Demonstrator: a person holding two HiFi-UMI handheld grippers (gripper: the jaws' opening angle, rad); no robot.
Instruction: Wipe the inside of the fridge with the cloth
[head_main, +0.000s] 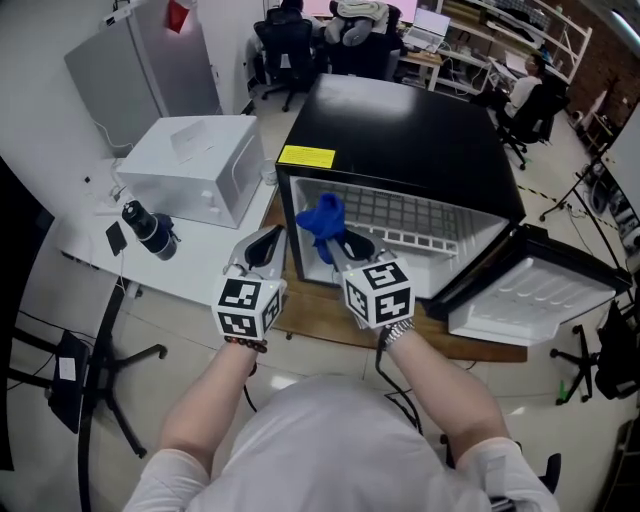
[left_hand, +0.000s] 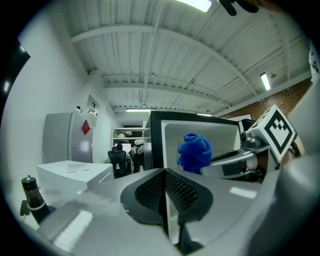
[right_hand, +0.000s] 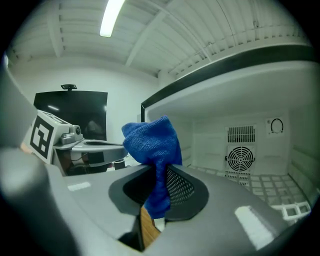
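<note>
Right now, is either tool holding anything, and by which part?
The right gripper pinches the blue cloth by its lower part, the bunch above the fingers. The left gripper is shut, empty.

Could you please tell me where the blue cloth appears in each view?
Head view: blue cloth at centre, held by the right gripper at the fridge opening.
Left gripper view: right of centre, against the fridge interior.
Right gripper view: centre, pinched between the jaws.
Shared landmark: the open black fridge.
</note>
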